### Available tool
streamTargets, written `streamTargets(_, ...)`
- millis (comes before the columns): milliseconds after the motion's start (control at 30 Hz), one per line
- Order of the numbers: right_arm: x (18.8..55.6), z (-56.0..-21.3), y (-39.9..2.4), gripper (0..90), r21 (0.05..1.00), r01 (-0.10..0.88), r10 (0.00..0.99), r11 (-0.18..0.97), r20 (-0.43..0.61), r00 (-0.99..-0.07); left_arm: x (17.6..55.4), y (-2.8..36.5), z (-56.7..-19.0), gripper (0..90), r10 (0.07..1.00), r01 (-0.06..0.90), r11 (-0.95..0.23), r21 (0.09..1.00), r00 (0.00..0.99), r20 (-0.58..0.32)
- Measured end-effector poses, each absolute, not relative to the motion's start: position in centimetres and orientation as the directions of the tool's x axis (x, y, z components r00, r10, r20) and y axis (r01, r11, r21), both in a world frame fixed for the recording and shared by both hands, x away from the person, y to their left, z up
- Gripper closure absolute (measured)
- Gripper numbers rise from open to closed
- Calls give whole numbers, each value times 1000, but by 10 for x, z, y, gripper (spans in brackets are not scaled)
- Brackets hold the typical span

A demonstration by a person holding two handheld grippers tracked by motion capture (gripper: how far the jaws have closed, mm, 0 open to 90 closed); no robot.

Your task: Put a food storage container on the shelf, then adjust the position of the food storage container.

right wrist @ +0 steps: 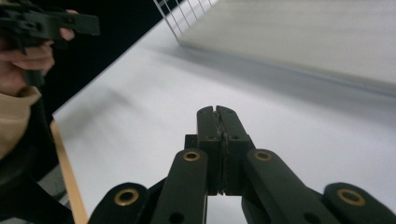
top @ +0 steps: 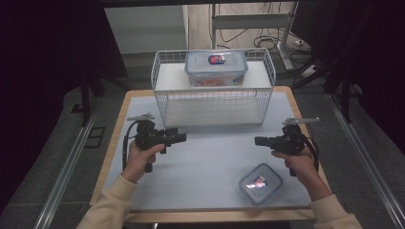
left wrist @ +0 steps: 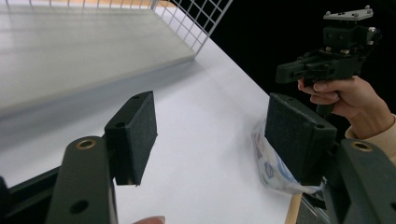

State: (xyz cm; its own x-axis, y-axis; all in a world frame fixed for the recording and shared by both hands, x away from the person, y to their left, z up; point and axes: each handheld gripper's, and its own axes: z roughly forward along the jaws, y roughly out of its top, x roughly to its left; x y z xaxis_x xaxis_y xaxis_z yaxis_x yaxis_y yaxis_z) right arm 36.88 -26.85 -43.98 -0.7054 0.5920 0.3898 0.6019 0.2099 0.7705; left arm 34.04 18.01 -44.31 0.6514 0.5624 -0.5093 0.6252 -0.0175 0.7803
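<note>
While both grippers hang low over the white table (top: 205, 157), the nearest thing to the person is the small lidded box (top: 260, 183), lying flat near the front edge, just beside the right hand (top: 300, 162) and well apart from the wire basket (top: 213, 102) at the back. The right gripper (top: 260, 141), on the box's far side and a little above it, has its jaws pressed fully together with nothing between them. It would have to open before it could take the box, and a descent with the tips shut could shove the box toward the table edge. The left gripper (top: 179, 138), well to the left of the box, stands wide open and empty, pads (left wrist: 140, 135) clear of everything; reaching across risks the two tools meeting.

In the left gripper view the box (left wrist: 273, 168) is half hidden behind the right-hand pad, so its latches cannot be made out. The lid label is too small to read.

Farther back, a larger lidded box (top: 216, 67) sits on the basket's upper shelf (top: 172, 76), directly beyond the small one; its contents show only as an orange blur. Whether its lid is clipped cannot be told. Cables on the floor beyond are indistinct.
</note>
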Motion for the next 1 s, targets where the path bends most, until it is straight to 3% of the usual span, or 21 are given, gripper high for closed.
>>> streamTargets(1000, 323, -454, -291, 893, 773, 589, 599, 237, 361, -715, 321, 166, -495, 322, 636, 651, -124, 749, 632, -443)
